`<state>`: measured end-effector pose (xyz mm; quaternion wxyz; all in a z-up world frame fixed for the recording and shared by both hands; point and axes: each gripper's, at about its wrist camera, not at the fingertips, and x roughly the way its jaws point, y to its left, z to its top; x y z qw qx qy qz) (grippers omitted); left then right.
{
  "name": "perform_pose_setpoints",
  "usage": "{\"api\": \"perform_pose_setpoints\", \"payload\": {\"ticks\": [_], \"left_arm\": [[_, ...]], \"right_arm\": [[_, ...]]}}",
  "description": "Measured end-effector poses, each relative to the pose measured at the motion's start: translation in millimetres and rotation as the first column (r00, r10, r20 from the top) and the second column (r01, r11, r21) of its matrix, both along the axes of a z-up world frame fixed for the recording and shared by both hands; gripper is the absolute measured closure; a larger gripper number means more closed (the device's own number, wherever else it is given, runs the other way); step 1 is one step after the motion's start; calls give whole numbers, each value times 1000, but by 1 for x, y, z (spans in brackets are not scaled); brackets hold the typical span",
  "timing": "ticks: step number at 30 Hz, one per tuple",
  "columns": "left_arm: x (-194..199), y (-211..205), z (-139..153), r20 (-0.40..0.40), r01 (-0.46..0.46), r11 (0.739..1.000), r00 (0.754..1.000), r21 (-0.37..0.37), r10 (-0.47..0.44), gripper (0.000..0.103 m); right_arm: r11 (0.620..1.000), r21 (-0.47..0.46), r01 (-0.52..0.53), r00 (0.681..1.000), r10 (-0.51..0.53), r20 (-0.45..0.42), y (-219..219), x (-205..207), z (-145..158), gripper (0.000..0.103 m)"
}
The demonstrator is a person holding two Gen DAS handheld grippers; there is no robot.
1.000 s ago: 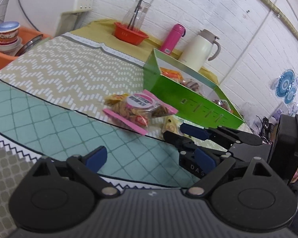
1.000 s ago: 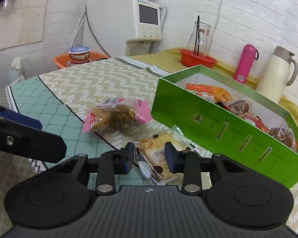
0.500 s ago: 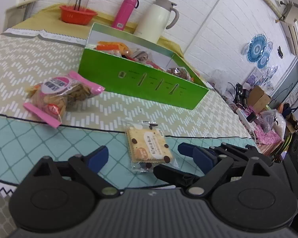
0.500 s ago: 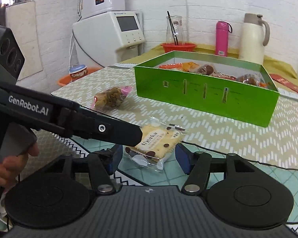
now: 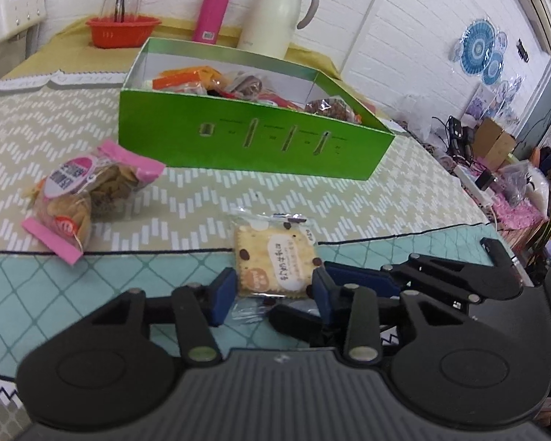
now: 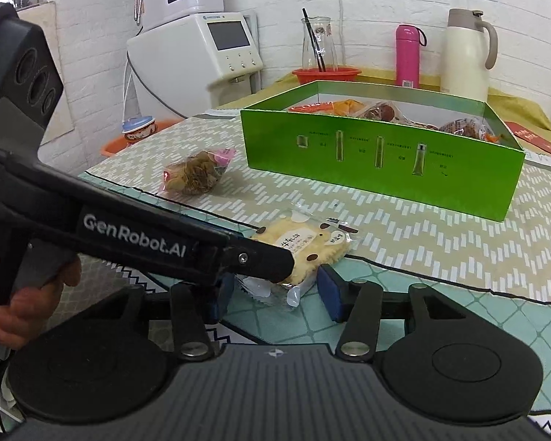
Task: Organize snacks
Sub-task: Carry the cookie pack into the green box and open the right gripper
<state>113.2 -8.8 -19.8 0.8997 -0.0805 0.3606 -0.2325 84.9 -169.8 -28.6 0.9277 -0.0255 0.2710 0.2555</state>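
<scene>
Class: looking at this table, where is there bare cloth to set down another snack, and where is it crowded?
Bare cloth lies between the pink-wrapped snack bag and the cookie packet, before the green box. Crowded: around the cookie packet, where the left gripper and right gripper meet.

Change over the last second. The left gripper [image 5: 272, 296] has swung from the pink snack bag [image 5: 88, 194] across to the cracker packet [image 5: 275, 261], and its jaws have just been closing: blue pads that stood wide now flank the packet's near end at 9 and 3 o'clock, the right pad [image 5: 321, 290] at its edge. The right gripper [image 6: 275, 294], a second ago closed on the packet, opened and has just been closing partway; its pads now stand clear of the wrapper. The packet has moved from beside the green box [image 5: 253, 139] toward 6 o'clock, onto the teal cloth [image 5: 92, 279].
</scene>
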Motion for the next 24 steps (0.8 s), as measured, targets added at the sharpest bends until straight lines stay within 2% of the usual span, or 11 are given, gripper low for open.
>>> {"api": "perform_pose_setpoints", "payload": {"ticks": [5, 11, 15, 19, 24], "left_arm": [[-6, -3, 14, 37, 15, 1000, 999, -24, -14, 67], [-6, -12, 51, 157, 38, 999, 987, -33, -33, 67], [14, -20, 73, 218, 41, 999, 975, -34, -33, 67], [48, -32, 83, 225, 28, 999, 974, -27, -21, 67], [93, -43, 82, 178, 12, 999, 984, -44, -3, 67]], "right_arm": [[999, -12, 43, 998, -43, 38, -5, -6, 10, 31], [997, 18, 76, 987, -77, 143, -16, -8, 41, 30], [994, 41, 98, 972, -105, 212, -22, 8, 61, 30], [990, 60, 125, 960, -136, 245, -27, 35, 67, 30], [982, 93, 164, 959, -181, 220, -33, 72, 65, 31]]}}
